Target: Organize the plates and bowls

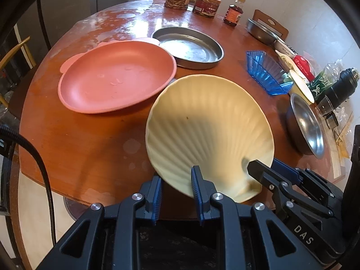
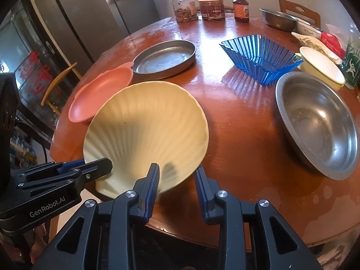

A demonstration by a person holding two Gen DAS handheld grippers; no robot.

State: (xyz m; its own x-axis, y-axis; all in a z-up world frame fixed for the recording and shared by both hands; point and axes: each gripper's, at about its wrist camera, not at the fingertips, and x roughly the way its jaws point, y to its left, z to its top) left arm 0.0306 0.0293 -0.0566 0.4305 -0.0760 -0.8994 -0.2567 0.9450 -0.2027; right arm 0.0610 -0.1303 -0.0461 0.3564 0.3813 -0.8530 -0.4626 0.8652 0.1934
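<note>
A cream shell-shaped plate [image 1: 209, 130] sits tilted at the near edge of the round wooden table [image 1: 90, 135]; it also shows in the right wrist view [image 2: 146, 130]. My left gripper [image 1: 177, 184] straddles its near-left rim with jaws apart. My right gripper [image 2: 177, 180] straddles its near-right rim, jaws also apart; it shows in the left wrist view [image 1: 265, 168] too. Whether either grips the rim is unclear. A pink plate [image 1: 117, 76] and a flat steel pan [image 1: 189, 47] lie beyond.
A blue ribbed glass dish [image 2: 261, 56], a steel bowl [image 2: 315, 121], a cream bowl [image 2: 321, 69] and another steel bowl [image 2: 279, 19] stand on the right. Jars and a bottle [image 2: 240, 4] line the far edge. A chair [image 1: 15, 54] stands at the left.
</note>
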